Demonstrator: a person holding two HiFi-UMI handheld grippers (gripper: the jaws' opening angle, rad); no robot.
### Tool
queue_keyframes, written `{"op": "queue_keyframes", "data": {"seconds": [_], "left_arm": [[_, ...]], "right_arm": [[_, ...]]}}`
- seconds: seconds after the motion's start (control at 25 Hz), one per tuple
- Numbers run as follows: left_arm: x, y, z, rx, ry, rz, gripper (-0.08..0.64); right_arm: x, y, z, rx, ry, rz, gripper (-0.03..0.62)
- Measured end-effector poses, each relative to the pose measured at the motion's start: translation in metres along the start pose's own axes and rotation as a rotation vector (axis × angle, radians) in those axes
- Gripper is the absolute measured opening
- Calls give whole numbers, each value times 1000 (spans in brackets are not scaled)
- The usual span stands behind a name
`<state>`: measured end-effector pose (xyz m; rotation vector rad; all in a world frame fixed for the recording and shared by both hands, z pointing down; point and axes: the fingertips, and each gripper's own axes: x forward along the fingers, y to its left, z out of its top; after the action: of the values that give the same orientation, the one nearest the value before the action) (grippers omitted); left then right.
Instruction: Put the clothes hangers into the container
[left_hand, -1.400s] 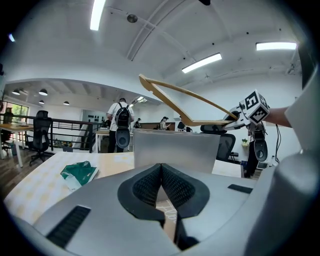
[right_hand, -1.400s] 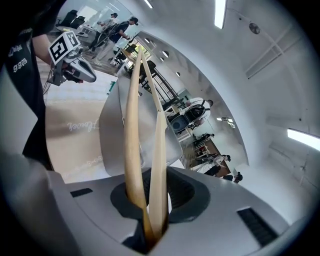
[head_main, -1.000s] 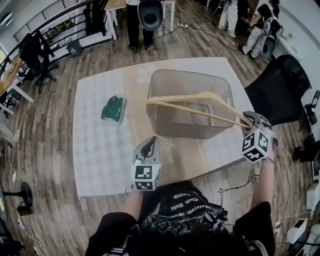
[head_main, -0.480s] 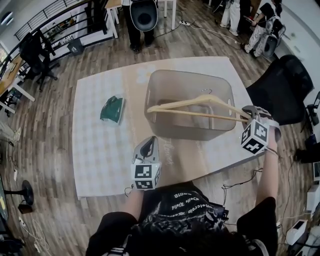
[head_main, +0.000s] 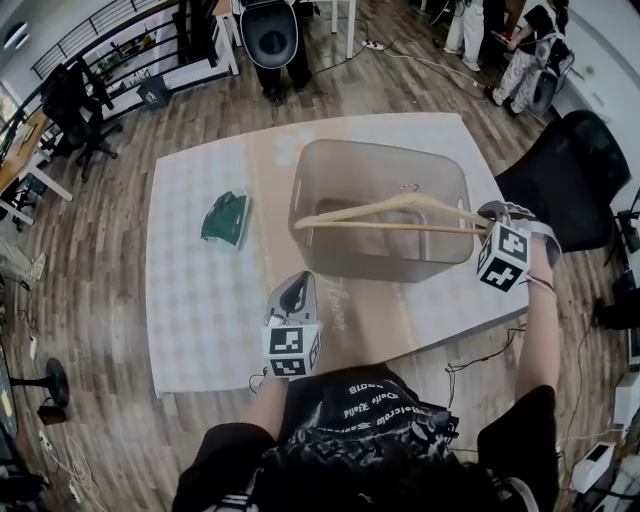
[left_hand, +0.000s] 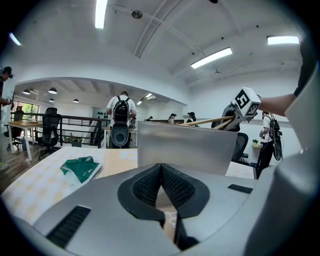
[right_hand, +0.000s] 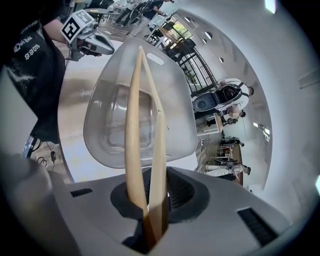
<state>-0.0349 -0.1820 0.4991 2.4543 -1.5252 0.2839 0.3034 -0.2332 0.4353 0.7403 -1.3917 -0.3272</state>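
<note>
A pale wooden clothes hanger (head_main: 390, 213) hangs level above the translucent grey container (head_main: 440, 170) in the head view. My right gripper (head_main: 488, 222) is shut on one end of the hanger at the container's right rim. In the right gripper view the hanger's two arms (right_hand: 142, 140) run out from between the jaws over the container (right_hand: 107, 135). My left gripper (head_main: 296, 298) rests low at the table's near side, in front of the container, with its jaws shut and nothing between them. The left gripper view shows the container wall (left_hand: 187, 147) and the hanger (left_hand: 210, 120) above it.
A green packet (head_main: 226, 217) lies on the white table (head_main: 190, 290) left of the container. Black office chairs (head_main: 565, 170) stand right of the table and another (head_main: 268, 35) beyond it. People stand in the far background.
The right gripper has moved slightly away from me with the hanger, and the hanger has swung from tilted to nearly level over the container. The left gripper has not moved.
</note>
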Motion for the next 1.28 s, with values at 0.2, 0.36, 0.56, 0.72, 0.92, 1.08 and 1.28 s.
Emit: {"op": "queue_keyframes", "data": {"seconds": [0.2,0.36,0.56,0.72,0.92,1.08,1.28], "left_arm": [[1,0,-2,-4,2,6,20],[3,0,-4,-9,5,8,20],[5,-5,-5,-8,9,2,20],[4,-3,-3,-13,8,14,20],[4,2,-5,-19,14,28,20],[6,4,-5,-21,11,35,20],[7,7,-7,-27,14,45,20]], "right_arm": [[10,-1,2,-54,28,33,63],[14,-7,7,-83,39,44,63],[17,-14,16,-153,59,59,63],[18,-20,22,-234,83,66,63],[22,-29,29,-299,109,90,61],[29,-36,39,-371,141,115,61],[37,-39,49,-439,172,127,61]]}}
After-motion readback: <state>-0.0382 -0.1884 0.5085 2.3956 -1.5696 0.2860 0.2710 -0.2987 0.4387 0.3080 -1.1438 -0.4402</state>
